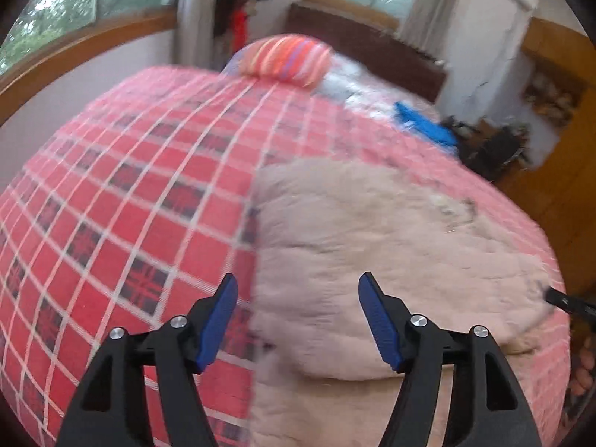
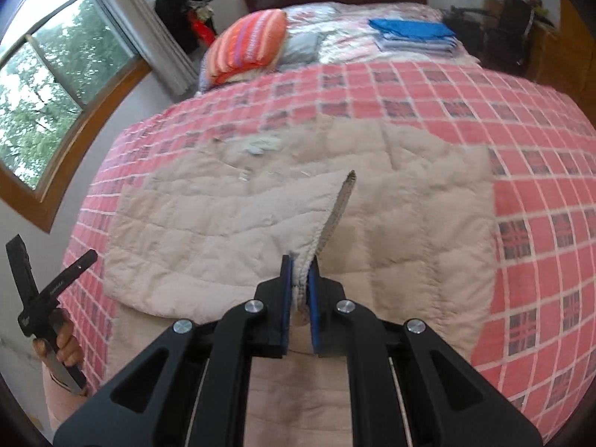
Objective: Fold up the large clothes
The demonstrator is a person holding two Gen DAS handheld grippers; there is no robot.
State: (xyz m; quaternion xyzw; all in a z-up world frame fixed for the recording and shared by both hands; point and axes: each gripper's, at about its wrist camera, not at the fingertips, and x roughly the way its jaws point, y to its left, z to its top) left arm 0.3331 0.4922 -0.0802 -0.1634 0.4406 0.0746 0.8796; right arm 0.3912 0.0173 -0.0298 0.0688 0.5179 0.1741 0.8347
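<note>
Your right gripper point(image 2: 298, 279) sits at the lower centre of its view with the blue pads point(image 2: 286, 298) pinched together on a ribbed edge of the beige quilted garment point(image 2: 231, 223), and a flap of that cloth rises from the jaws to a point just above the middle of the frame. The rest of the garment lies spread across the red checked bedspread point(image 2: 540, 186), filling the centre and running down under the gripper to the bottom edge. Your left gripper point(image 1: 298, 320) hangs above the bed with its jaws spread wide and nothing between them; in the left wrist view the garment point(image 1: 372, 242) takes up the lower right half, and its left edge runs down the frame between the two fingers. In the right wrist view that left gripper point(image 2: 52, 279) shows at the lower left, with your hand point(image 2: 65, 346) wrapped round its handle beside the edge of the bed. A striped orange pillow point(image 2: 249, 44) lies at the upper centre-left and a stack of folded blue cloth point(image 2: 413, 33) at the upper right, both well apart from the garment.
</note>
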